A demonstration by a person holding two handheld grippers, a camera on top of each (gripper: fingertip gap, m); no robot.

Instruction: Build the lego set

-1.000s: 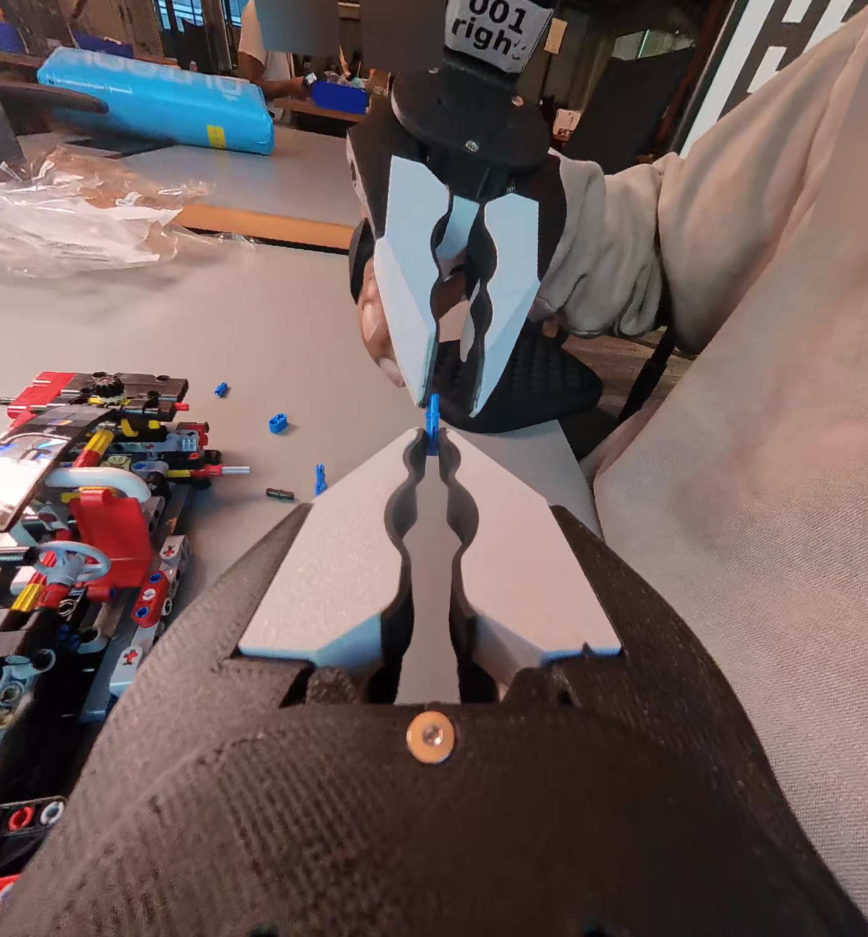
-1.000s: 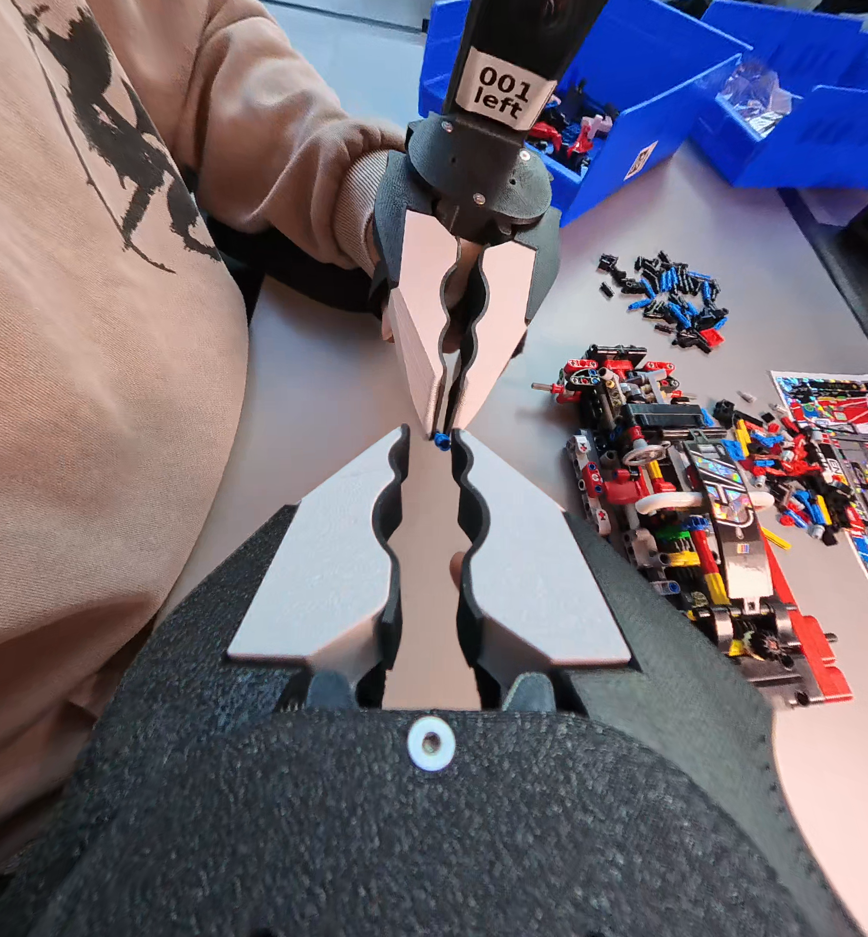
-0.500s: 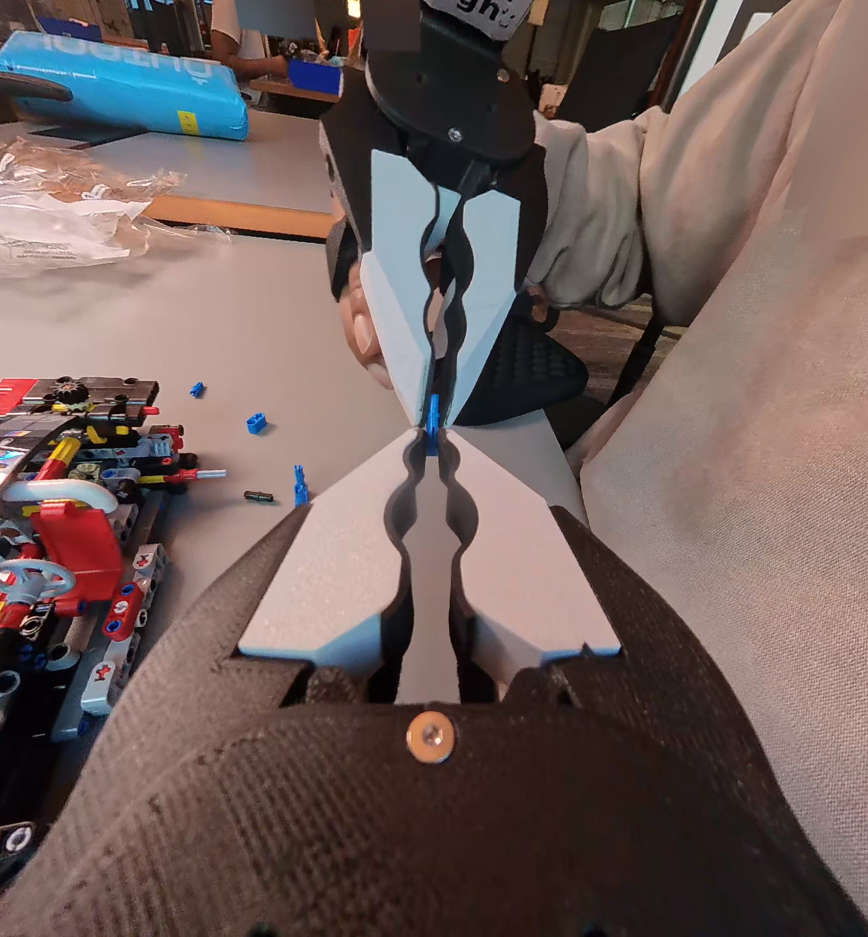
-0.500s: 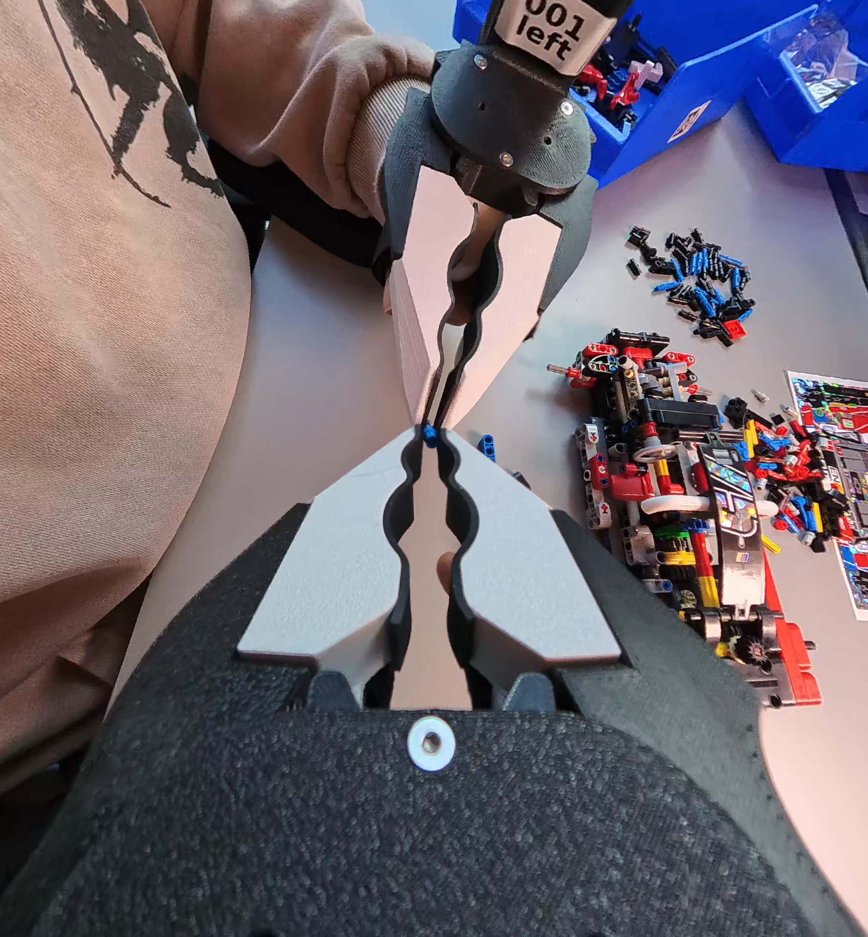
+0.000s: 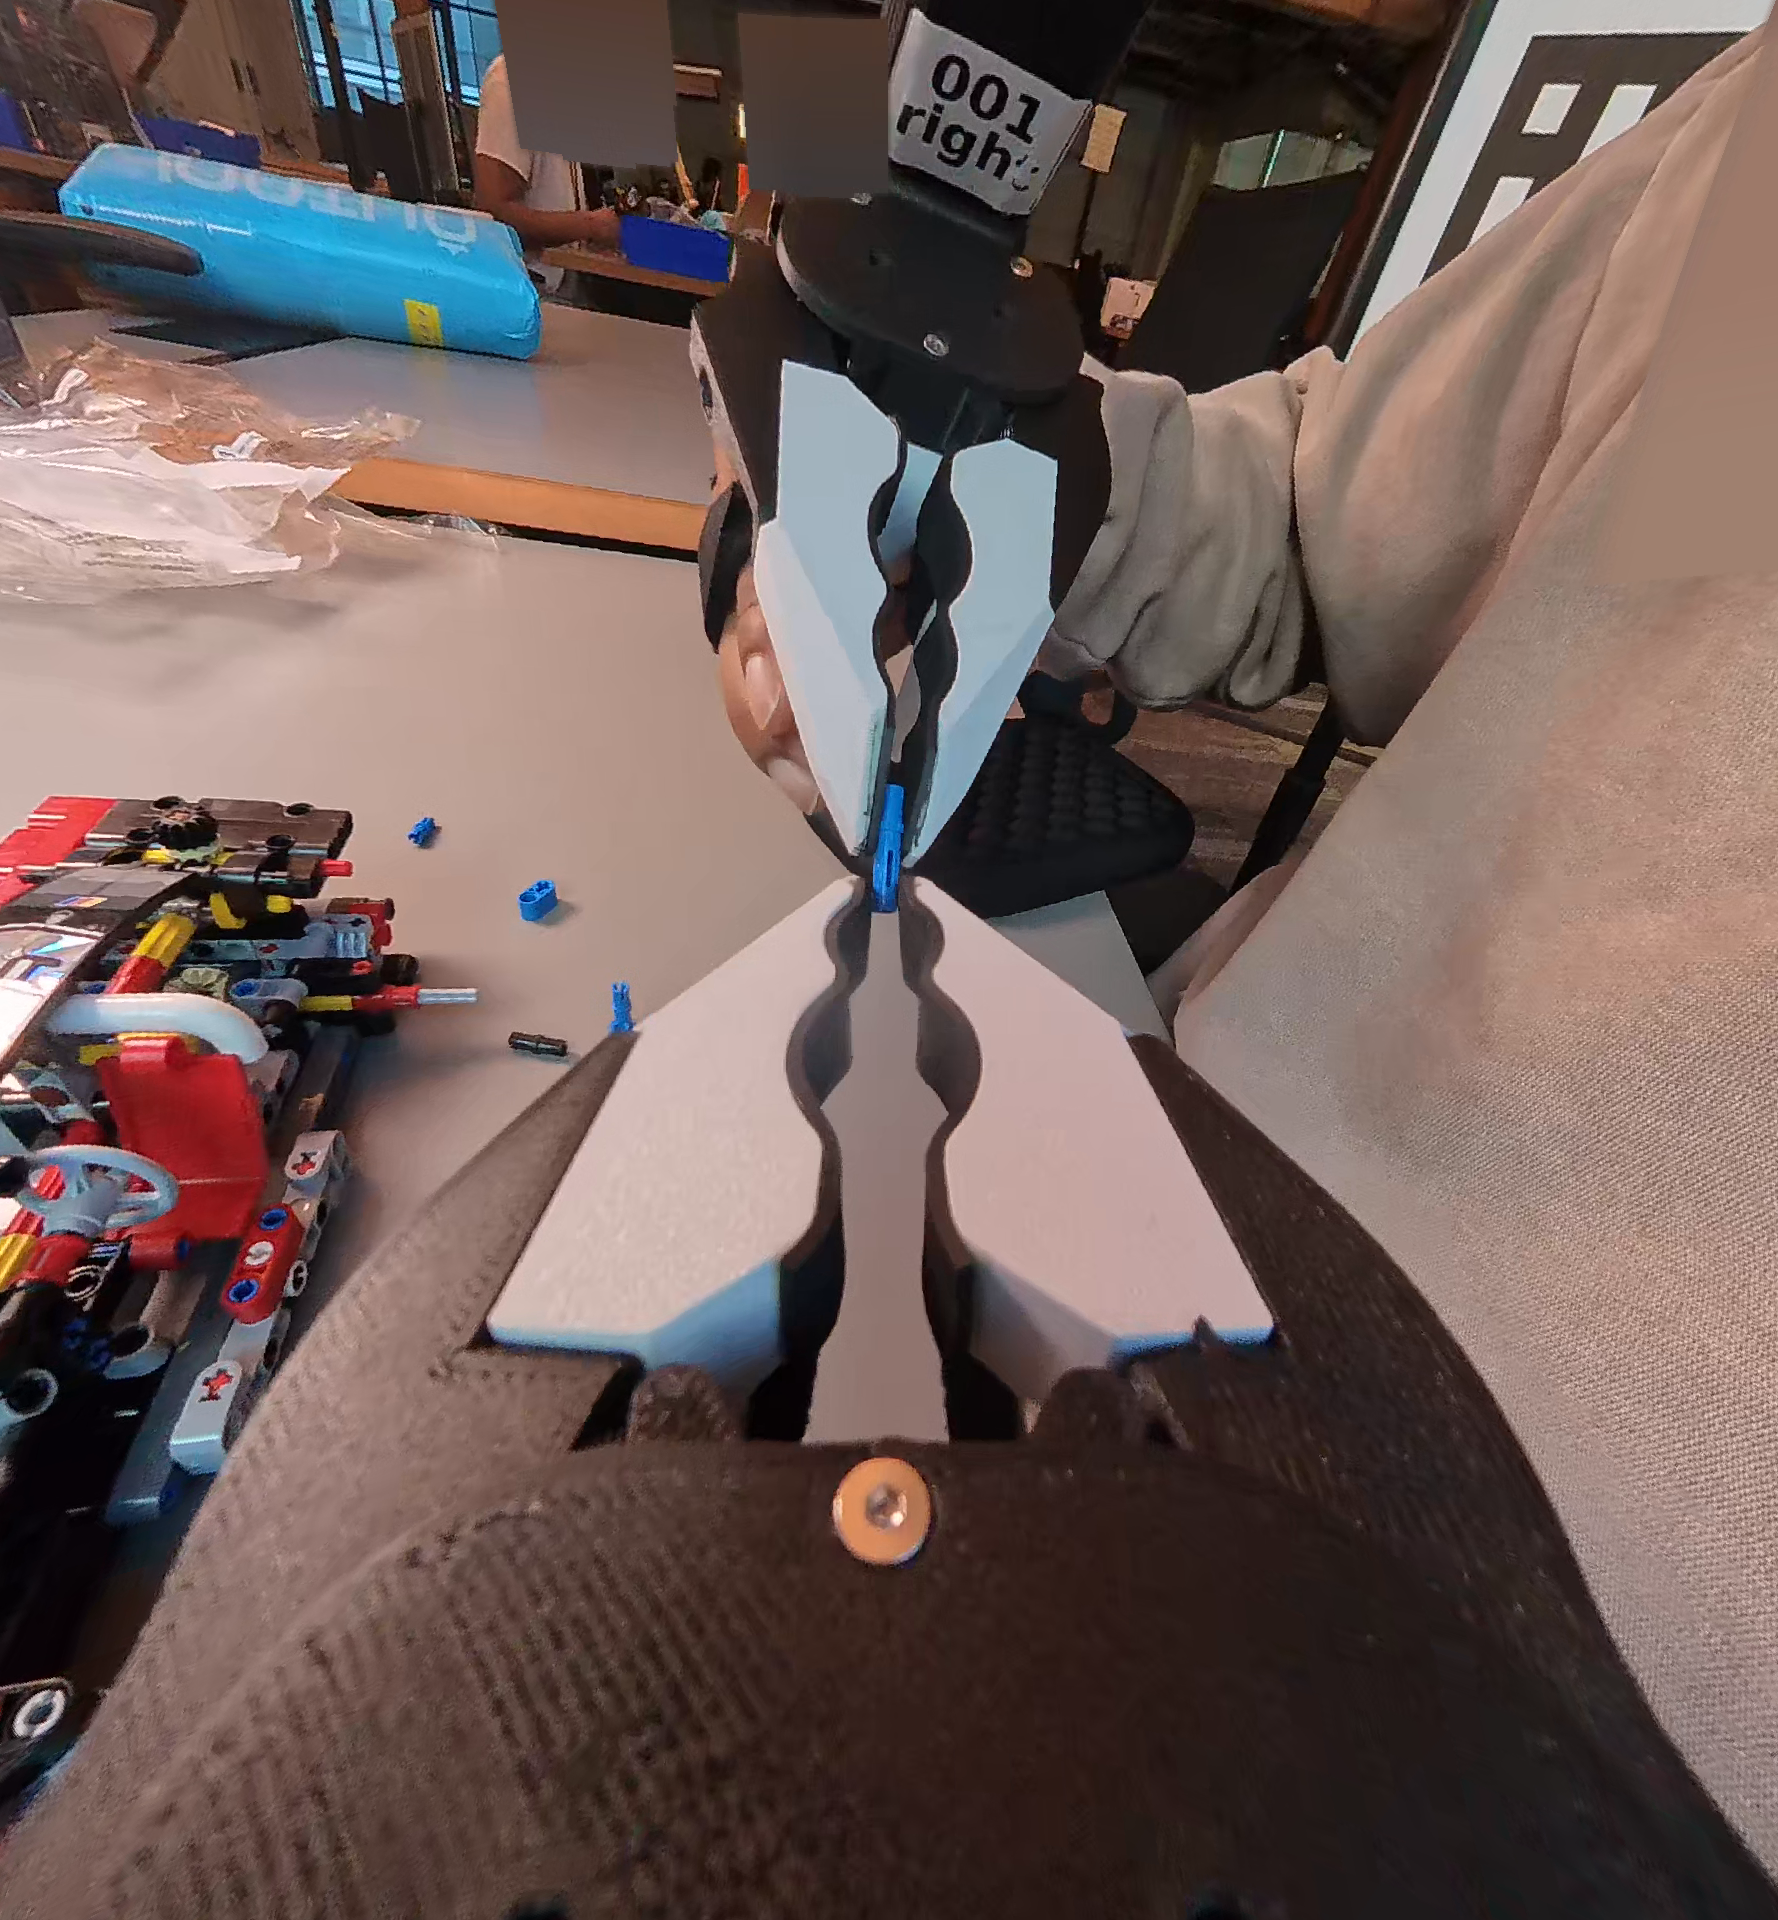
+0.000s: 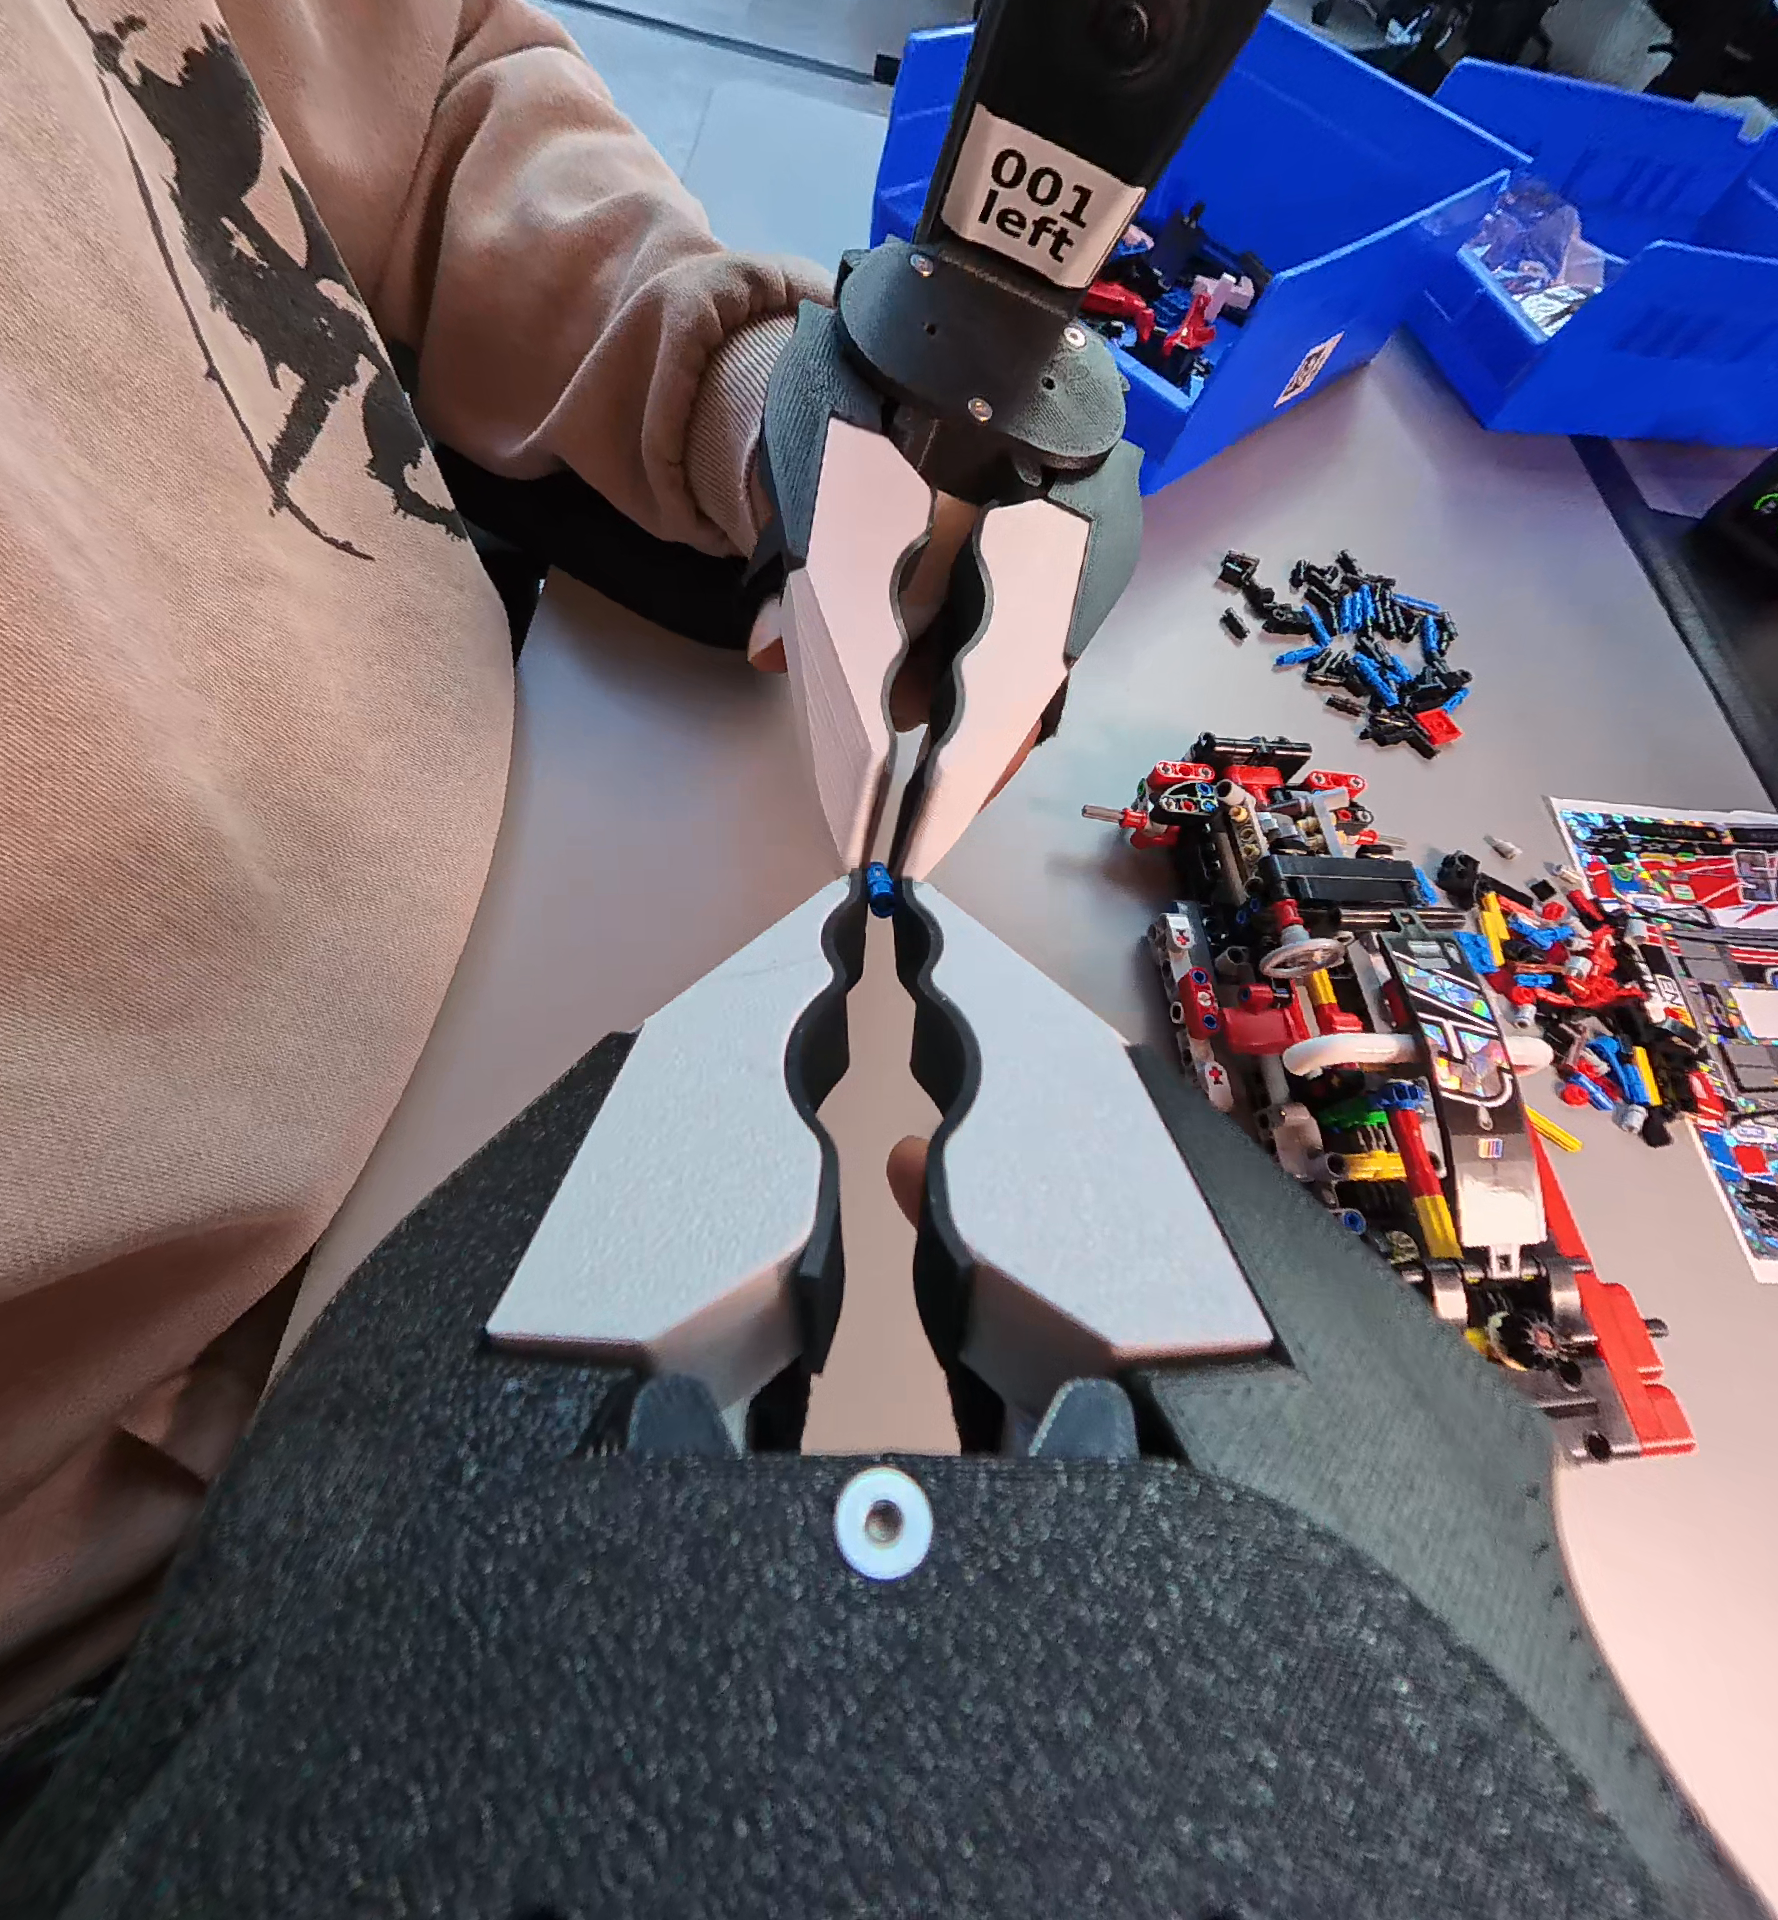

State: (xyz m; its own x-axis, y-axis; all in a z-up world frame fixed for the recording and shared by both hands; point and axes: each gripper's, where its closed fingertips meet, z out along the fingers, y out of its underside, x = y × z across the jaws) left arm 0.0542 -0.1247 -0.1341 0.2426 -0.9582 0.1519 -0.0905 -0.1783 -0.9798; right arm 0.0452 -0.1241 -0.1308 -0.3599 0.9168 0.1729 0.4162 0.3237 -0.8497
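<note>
lego pin caught between two claws above the table edge

small blue plastic lego connector pin [image 5: 888, 852] sits at the meeting point of the two hand-held grippers, held in the air over the near edge of the grey table [image 5: 511, 717], well apart from the part-built red, black and yellow lego car [image 5: 126, 1049] at nine o'clock in the left wrist view.

the left gripper [image 5: 883, 906] has its grey fingers drawn close, with only a narrow slit between the tips, and the pin's lower end sits in that slit. the right gripper [image 5: 890, 831] comes in from twelve o'clock, tip to tip, and is clamped on the pin's upper part. the pin's long axis runs along the line joining the two claws, twelve to six. in the right wrist view the same pin [image 6: 878, 891] shows end-on as a short blue stub at the right gripper's [image 6: 880, 906] tips, with the left gripper [image 6: 890, 868] pressing in from twelve o'clock.

judged from this, the step in hand is a pass or re-grip of the pin from one claw to the other, and both are equally near it.

how firmly the left claw bites the pin cannot be told, since the tips hide the contact. most of the pin is covered by fingers. loose blue and black pins [image 6: 1363, 649] lie at two o'clock in the right wrist view, beside blue plastic bins [image 6: 1332, 218].
</note>
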